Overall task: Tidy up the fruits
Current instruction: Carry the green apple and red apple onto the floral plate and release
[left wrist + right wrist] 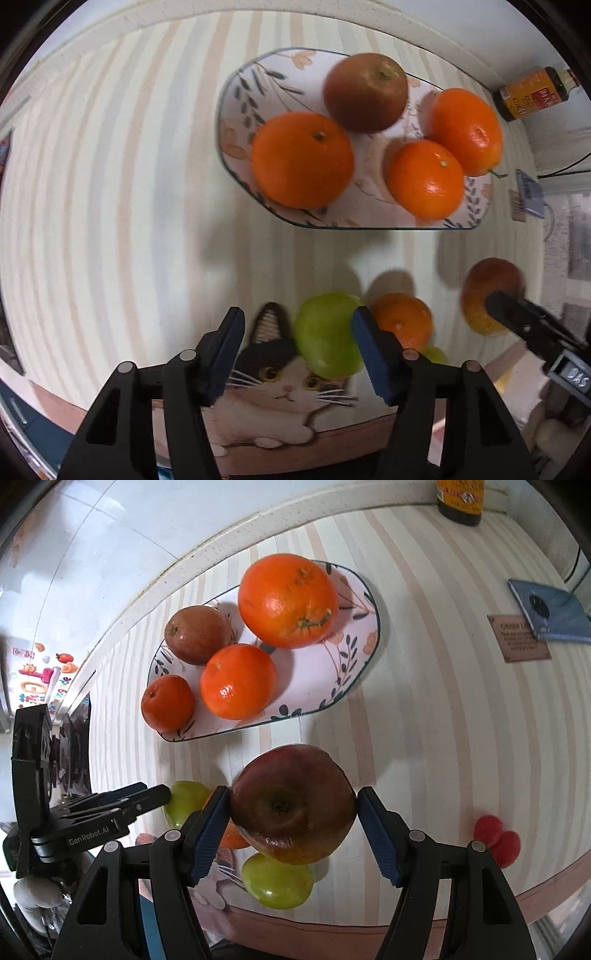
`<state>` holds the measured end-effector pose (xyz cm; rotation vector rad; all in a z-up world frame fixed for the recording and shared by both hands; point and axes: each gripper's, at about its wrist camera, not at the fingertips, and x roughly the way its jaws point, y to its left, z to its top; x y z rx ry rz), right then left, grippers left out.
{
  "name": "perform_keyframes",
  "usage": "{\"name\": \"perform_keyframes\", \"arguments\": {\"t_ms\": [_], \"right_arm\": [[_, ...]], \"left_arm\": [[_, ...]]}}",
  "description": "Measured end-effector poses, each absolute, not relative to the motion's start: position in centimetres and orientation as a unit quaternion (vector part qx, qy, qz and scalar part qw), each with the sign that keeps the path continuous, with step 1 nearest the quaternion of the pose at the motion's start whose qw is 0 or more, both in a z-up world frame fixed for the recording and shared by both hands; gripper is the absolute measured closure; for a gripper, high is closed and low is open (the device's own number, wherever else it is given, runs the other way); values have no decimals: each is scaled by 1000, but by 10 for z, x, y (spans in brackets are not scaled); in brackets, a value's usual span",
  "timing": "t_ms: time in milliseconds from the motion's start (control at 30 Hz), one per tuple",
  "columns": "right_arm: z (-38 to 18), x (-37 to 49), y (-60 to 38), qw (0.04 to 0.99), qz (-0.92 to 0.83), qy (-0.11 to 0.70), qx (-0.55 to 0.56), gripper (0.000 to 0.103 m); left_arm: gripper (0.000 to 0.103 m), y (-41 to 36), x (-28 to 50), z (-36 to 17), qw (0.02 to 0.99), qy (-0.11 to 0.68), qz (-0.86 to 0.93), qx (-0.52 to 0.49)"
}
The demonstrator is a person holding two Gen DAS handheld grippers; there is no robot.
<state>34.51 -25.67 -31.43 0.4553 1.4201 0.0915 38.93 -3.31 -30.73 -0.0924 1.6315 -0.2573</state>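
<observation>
Pastel-striped tablecloth (pixel 110 206) under white wall tiles (pixel 92 546); left claw (pixel 297 354) half-open, empty; right claw (pixel 291 834) clamping apple (pixel 291 805).

We see two black grippers, the left gripper (pixel 298 350) and right gripper (pixel 293 832), blue ribbed pads (pixel 207 834), silver pins (pixel 172 835) (white "GenRobot.AI" lettering).

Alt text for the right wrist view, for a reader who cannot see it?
The right gripper holds a red apple above a striped table. Behind it a plate carries three oranges and another apple; the left gripper reaches in beside green fruit.
</observation>
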Motion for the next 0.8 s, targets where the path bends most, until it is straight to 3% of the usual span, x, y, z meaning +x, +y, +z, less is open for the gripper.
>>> {"name": "perform_keyframes", "arguments": {"t_ms": [200,367,800], "right_arm": [[-327,339,-262,725,32,651,222,31],[-332,336,-265,723,27,653,224,31],[-348,333,-262,715,21,660,230,31]], "left_arm": [[42,-45,383,-328,643,746,-133,-111],[47,-56,369,-336,662,728,-138,-110],[47,-66,364,-345,677,716,-157,-69]]}}
